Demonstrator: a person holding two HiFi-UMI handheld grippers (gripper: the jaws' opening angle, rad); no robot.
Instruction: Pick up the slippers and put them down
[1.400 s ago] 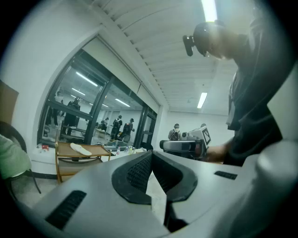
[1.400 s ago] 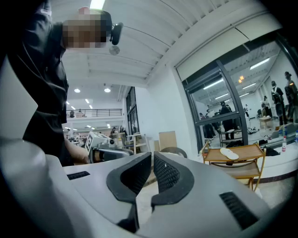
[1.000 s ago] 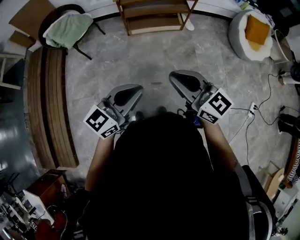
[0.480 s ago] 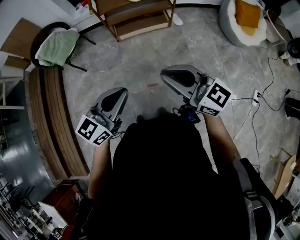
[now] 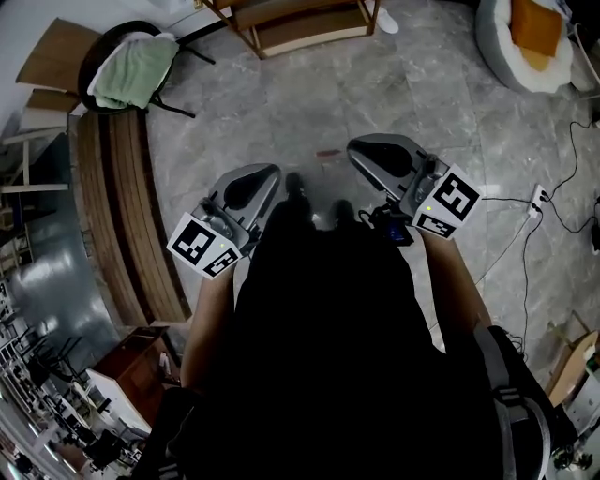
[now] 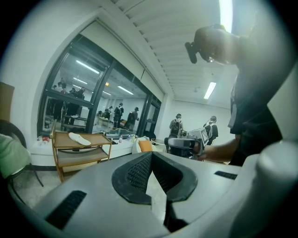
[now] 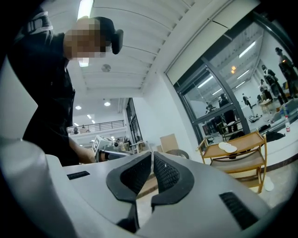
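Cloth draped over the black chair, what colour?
Pale green. The cloth shows best in the head view, top left.

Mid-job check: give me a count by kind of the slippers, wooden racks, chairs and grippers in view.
Wooden rack: 1
Chair: 1
Slippers: 2, shelf slipper and floor slipper
Grippers: 2, left gripper and right gripper, both with fingers together and empty
Total: 6

We log a slipper on top of the wooden shelf unit. Left of the shelf unit: chair, towel on it. Right of it: beanbag seat. Bench sits left of it, nearer us.
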